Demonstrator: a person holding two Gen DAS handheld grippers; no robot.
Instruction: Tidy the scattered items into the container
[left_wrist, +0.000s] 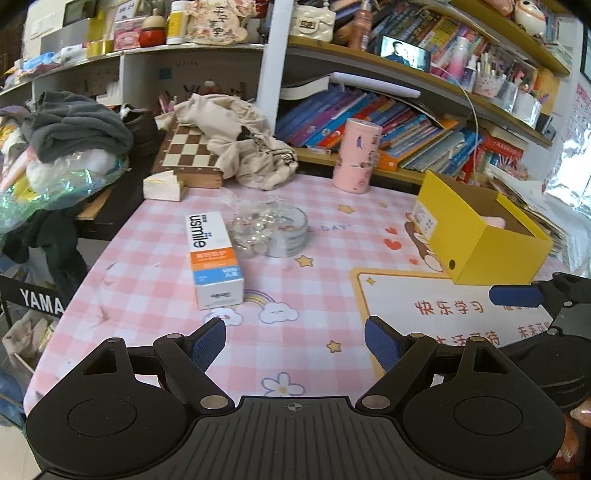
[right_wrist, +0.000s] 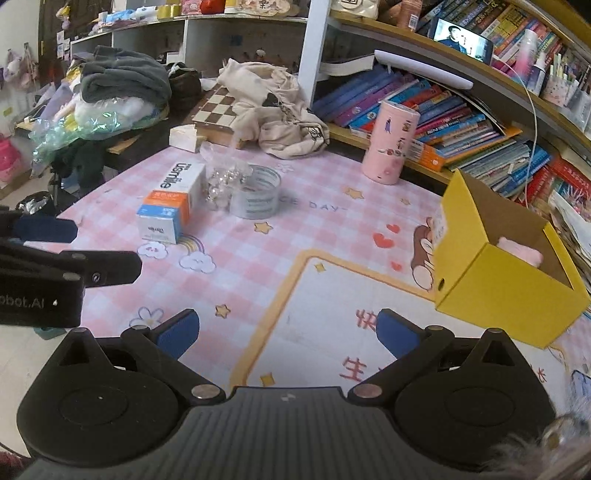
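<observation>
Both claws empty, hovering over pink checked tablecloth (left_wrist: 155, 236).

Left gripper (left_wrist: 295, 341): jaws spread wide, nothing btwn blue pads, bare cloth below. Lower centre of left wrist view.

Right gripper (right_wrist: 288, 330): likewise wide apart, nothing held. Lower centre of right wrist view; also seen at right edge of left view, blue finger pointing left.

Task items, all grouped left of centre in both views:
- usmile toothpaste box (left_wrist: 214, 258), lying flat, white w/ orange and blue bands, short end toward cameras.
- Clear bag of glass beads (left_wrist: 253, 230), just right of box, touching or nearly so; also against tape roll.
- Clear tape roll (left_wrist: 290, 232), lying flat, right of beads.
- Pink cylindrical tin (left_wrist: 356, 155), upright, upper centre-right, near bookshelf edge, well apart from others. Whether it counts as a scattered item: cannot tell.

Container: yellow cardboard box (left_wrist: 476, 236), open top, right side of frame. Pink soft item (right_wrist: 521, 251) already inside, per right wrist view. Well apart from the three grouped items.

Step in hand (judged): approach for next pick; one item binned, at least three left. Toothpaste box nearest left claw, likely next.

Next move calls for: reach fwd and left, line pads across narrow width of box, lower, close. Beads bag tight alongside: risk of snagging bag or nudging roll. Then carry right, across to yellow box.
</observation>
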